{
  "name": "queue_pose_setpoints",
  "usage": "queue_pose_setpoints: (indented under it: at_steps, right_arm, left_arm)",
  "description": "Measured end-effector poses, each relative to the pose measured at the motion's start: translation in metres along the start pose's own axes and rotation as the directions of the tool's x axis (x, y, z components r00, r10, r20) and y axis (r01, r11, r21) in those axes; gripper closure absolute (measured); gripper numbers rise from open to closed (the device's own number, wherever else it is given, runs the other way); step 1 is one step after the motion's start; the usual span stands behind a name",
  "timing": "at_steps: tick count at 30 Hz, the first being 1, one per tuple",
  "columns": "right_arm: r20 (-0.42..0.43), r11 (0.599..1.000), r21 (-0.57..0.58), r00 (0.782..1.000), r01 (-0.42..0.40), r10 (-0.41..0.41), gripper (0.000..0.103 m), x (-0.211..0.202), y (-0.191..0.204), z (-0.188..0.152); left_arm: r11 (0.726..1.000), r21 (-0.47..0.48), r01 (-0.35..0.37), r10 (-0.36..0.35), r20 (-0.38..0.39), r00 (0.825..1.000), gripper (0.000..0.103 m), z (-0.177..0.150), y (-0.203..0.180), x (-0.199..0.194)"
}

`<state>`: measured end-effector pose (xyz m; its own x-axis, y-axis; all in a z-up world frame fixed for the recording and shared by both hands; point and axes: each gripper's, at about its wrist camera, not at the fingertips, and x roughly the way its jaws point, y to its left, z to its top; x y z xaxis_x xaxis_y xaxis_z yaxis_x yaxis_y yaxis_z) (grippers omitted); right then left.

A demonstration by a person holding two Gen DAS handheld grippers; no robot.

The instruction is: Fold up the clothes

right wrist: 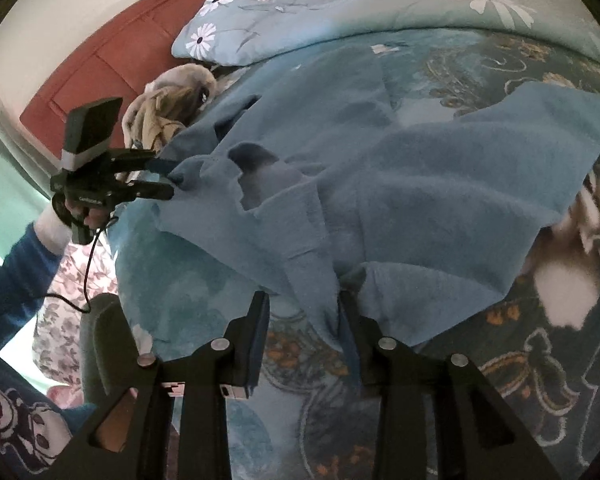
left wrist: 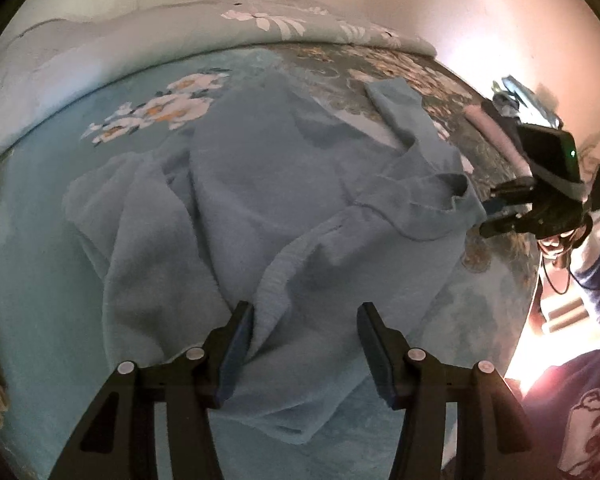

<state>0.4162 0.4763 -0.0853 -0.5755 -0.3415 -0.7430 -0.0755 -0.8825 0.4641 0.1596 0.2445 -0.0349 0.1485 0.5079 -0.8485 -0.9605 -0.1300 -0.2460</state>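
Observation:
A light blue fleece garment point(left wrist: 268, 200) lies crumpled on the bed, with one sleeve point(left wrist: 400, 108) stretched toward the far side. My left gripper point(left wrist: 306, 316) is open over its near part; a ribbed hem point(left wrist: 276, 280) runs between the fingers. In the right wrist view the same garment point(right wrist: 400, 168) spreads ahead of my right gripper point(right wrist: 304, 312), which is open with a hanging fold point(right wrist: 324, 304) against its right finger. Each gripper shows in the other's view at the garment's edge: right gripper point(left wrist: 488, 210), left gripper point(right wrist: 170, 178).
The bed has a teal floral blanket point(left wrist: 40, 260) and a folded flowered quilt point(right wrist: 340, 4) at the back. A beige bundle of cloth point(right wrist: 168, 100) lies by the red headboard point(right wrist: 112, 52). A person in a dark blue sleeve point(right wrist: 16, 276) stands at the bedside.

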Motion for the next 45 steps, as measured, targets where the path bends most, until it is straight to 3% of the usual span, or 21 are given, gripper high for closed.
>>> queue_pose_setpoints:
  at_steps: [4, 11, 14, 18, 22, 26, 28, 32, 35, 40, 45]
  right_arm:
    - [0.003, 1.0, 0.011, 1.0, 0.003, -0.003, 0.066, 0.004, 0.0, 0.005]
    - [-0.006, 0.999, 0.047, 1.0, 0.004, -0.004, 0.066, 0.007, -0.003, 0.007]
    - [-0.01, 0.999, 0.04, 1.0, 0.022, -0.022, 0.066, 0.006, 0.0, 0.007]
    - [-0.002, 0.997, 0.069, 1.0, 0.022, -0.022, 0.066, 0.006, -0.002, 0.006]
    - [0.006, 0.996, 0.085, 0.999, 0.034, -0.035, 0.066, 0.005, -0.001, 0.006]
    - [0.023, 0.99, 0.111, 0.995, 0.09, -0.093, 0.085, 0.0, -0.001, 0.013]
    - [0.047, 0.986, 0.124, 0.992, 0.11, -0.117, 0.09, -0.006, -0.001, 0.024]
    - [0.177, 0.984, 0.068, 0.969, 0.163, -0.173, 0.096, -0.039, 0.014, 0.075]
    - [0.269, 0.971, 0.028, 0.933, 0.238, -0.237, 0.097, -0.067, 0.034, 0.118]
    - [0.421, 0.934, 0.01, 0.845, 0.358, -0.328, 0.097, -0.121, 0.08, 0.172]
    - [0.572, 0.891, -0.01, 0.734, 0.454, -0.367, 0.098, -0.177, 0.135, 0.212]
  left_arm:
    - [0.998, -0.055, 0.021, -0.02, 0.018, 1.0, 0.047, 0.003, 0.01, 0.003]
    - [0.997, -0.074, 0.003, -0.003, 0.004, 1.0, 0.049, 0.012, 0.017, 0.019]
    - [0.999, -0.026, -0.027, 0.027, -0.007, 1.0, 0.06, 0.013, 0.007, 0.023]
    - [0.993, -0.016, -0.115, 0.116, 0.004, 0.993, 0.089, 0.008, 0.005, 0.02]
    - [0.985, 0.007, -0.175, 0.174, 0.028, 0.984, 0.092, 0.001, -0.008, 0.012]
    - [0.967, 0.058, -0.247, 0.242, 0.074, 0.967, 0.094, 0.004, -0.027, 0.0]
    - [0.956, 0.053, -0.29, 0.282, 0.119, 0.952, 0.094, 0.016, -0.03, -0.015]
    - [0.923, -0.001, -0.386, 0.376, 0.224, 0.899, 0.094, 0.048, -0.03, -0.052]
    - [0.892, -0.072, -0.447, 0.446, 0.3, 0.843, 0.094, 0.073, -0.028, -0.087]
    - [0.828, -0.187, -0.528, 0.554, 0.41, 0.724, 0.094, 0.112, -0.029, -0.146]
    - [0.764, -0.213, -0.61, 0.616, 0.524, 0.588, 0.094, 0.128, -0.066, -0.215]
